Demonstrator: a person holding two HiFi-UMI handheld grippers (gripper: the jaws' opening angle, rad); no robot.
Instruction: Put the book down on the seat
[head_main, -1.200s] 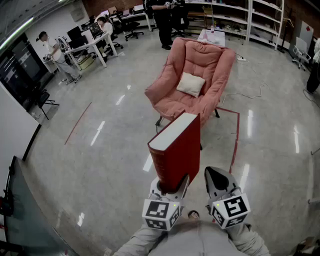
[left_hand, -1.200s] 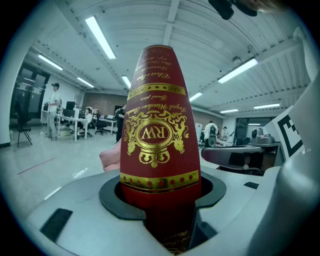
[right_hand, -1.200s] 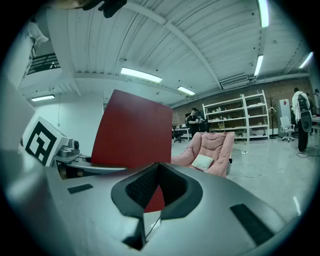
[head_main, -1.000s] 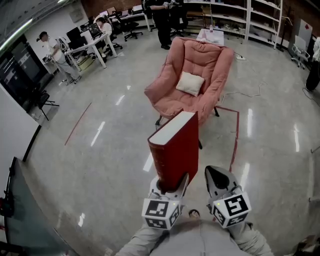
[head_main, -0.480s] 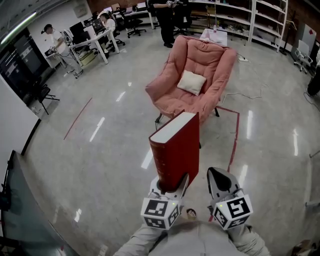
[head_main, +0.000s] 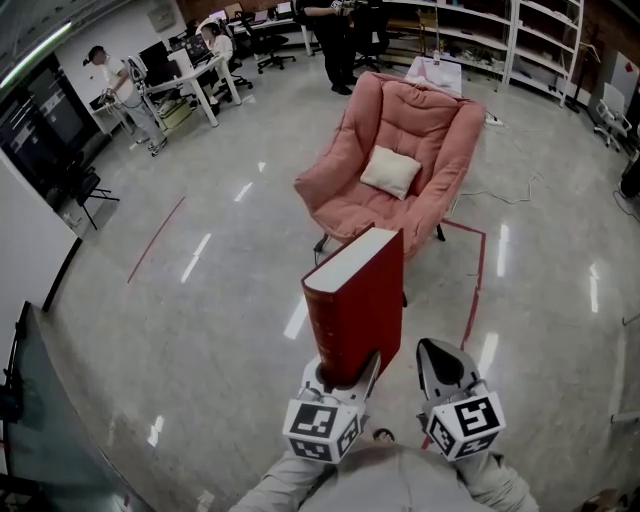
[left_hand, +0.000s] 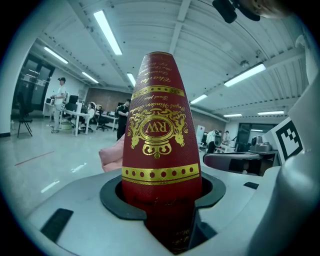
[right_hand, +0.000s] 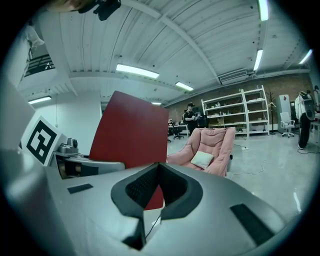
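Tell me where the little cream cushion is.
The cushion lies on the seat of the pink armchair, upper centre of the head view, beyond the red book.

Head view looks steeply down; both gripper views face forward, low — all share the armchair (head_main: 420, 115).

Book (head_main: 362, 300): thick hardback with a dark red textured cover; the cream page block shows along its top.
Spine (left_hand: 160, 125): gold ornament and lettering, with an "RW" crest above a dotted gold band.
Book pose: upright on end, its lower end clamped between the jaws of the left gripper (head_main: 343, 372) and held in the air.
Seat (head_main: 405, 125): pink padded armchair with a tufted back and dark legs, standing on a glossy floor (head_main: 200, 300).
Seat state: a cream cushion (head_main: 391, 172) lies on the seat pad, against the back.
Relation: the book is short of the seat and not on it. In the head view its top edge overlaps the chair's front.
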